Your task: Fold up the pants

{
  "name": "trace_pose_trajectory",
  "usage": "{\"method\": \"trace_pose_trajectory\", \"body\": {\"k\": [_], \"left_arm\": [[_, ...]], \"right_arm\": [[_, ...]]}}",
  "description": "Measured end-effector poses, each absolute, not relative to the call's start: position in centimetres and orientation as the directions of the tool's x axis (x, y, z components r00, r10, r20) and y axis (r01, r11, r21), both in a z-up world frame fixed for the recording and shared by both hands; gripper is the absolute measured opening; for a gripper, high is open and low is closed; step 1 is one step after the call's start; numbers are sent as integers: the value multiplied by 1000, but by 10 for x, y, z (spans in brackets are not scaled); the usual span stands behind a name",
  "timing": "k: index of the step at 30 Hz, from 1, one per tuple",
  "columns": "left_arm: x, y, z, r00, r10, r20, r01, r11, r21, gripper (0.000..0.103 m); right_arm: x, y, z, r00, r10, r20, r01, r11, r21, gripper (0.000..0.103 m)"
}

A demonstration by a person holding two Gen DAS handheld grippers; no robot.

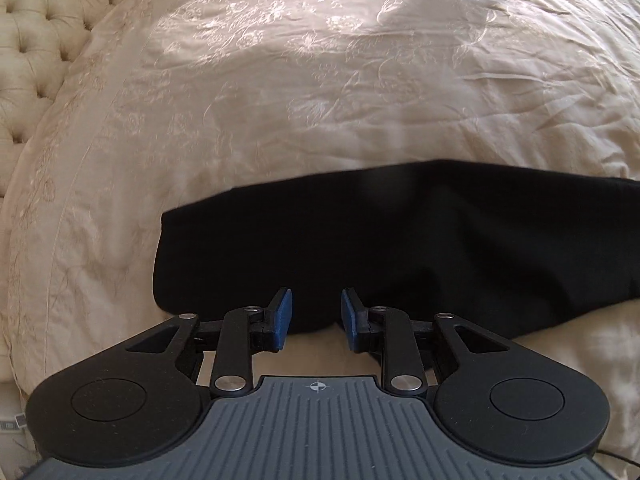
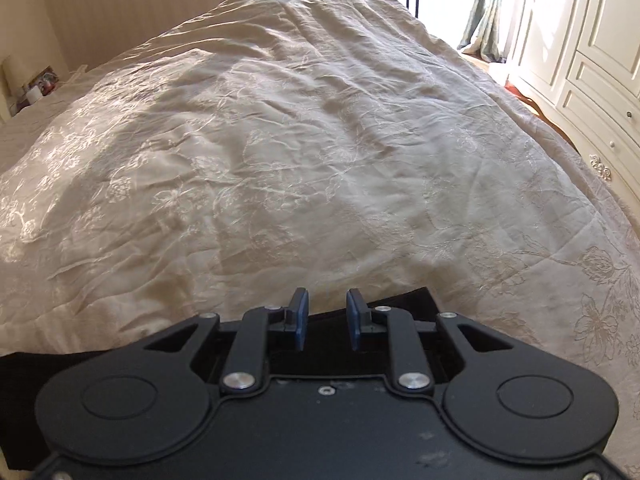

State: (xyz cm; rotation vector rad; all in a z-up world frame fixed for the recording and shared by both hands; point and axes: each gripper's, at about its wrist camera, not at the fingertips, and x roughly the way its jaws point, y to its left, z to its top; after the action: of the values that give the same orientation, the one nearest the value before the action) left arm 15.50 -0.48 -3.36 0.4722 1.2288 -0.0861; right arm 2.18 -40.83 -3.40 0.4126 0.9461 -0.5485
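Observation:
Black pants [image 1: 380, 248] lie folded in a wide band across the cream bedspread [image 1: 320, 100]. In the left wrist view my left gripper [image 1: 316, 316] hovers over the band's near edge, its blue pads apart with nothing between them. In the right wrist view my right gripper [image 2: 327, 318] stands open above the far edge of the pants [image 2: 400, 304], which show as a dark strip mostly hidden under the gripper body. Neither gripper touches the cloth.
The embroidered bedspread [image 2: 300, 160] covers the whole bed. A tufted cream headboard [image 1: 36, 40] stands at the left. White cabinets with drawers [image 2: 592, 60] line the right side past the bed's edge. Curtains and a dark stand are at the far end.

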Motion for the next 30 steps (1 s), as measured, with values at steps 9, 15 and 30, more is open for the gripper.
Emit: {"method": "trace_pose_trajectory", "body": {"k": [9,15,30], "left_arm": [[89,42,-31,311,228,-923,237,921,308,27],[94,60,-41,345,233,-909,257,908,330,27],[172,118,-91,312,128,-942,378,893,246,27]], "right_arm": [[25,-282,-42,478,-6,-878,355,916,187,23],[26,-207,-40,460,71,-885,247,947,204,23],[57,-65,-57,398,155,-904,211,944,255,23]]}}
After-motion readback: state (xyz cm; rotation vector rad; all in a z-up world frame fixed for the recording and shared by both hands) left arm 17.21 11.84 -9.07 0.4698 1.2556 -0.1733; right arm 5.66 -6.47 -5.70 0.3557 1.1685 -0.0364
